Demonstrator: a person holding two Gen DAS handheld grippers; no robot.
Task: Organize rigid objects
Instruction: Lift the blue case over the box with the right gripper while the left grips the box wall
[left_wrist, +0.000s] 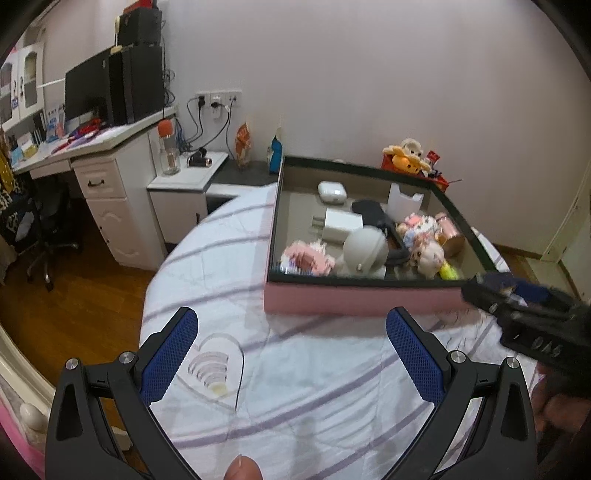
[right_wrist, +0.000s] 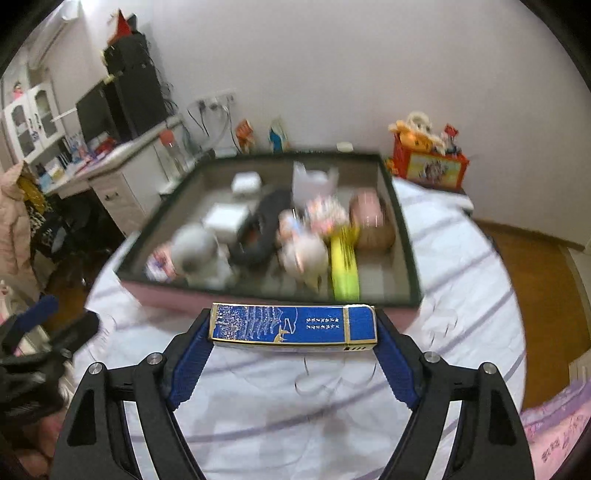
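Observation:
A pink box (left_wrist: 354, 297) with a dark rim sits on the bed and holds several items: a white earbud case (left_wrist: 331, 191), a white charger (left_wrist: 341, 224), a grey round device (left_wrist: 364, 251), a doll (left_wrist: 428, 254) and a pink can (left_wrist: 448, 233). My left gripper (left_wrist: 291, 354) is open and empty above the sheet in front of the box. My right gripper (right_wrist: 293, 326) is shut on a flat blue box (right_wrist: 293, 325) with gold trim, held crosswise just in front of the pink box (right_wrist: 404, 314). The right gripper also shows in the left wrist view (left_wrist: 524, 314).
The bed has a white sheet with purple stripes (left_wrist: 295, 387). A white desk (left_wrist: 110, 147) with a monitor, a nightstand (left_wrist: 184, 177) and an office chair (left_wrist: 48, 229) stand to the left. A red toy box (right_wrist: 430, 166) sits by the wall. Wooden floor lies on both sides.

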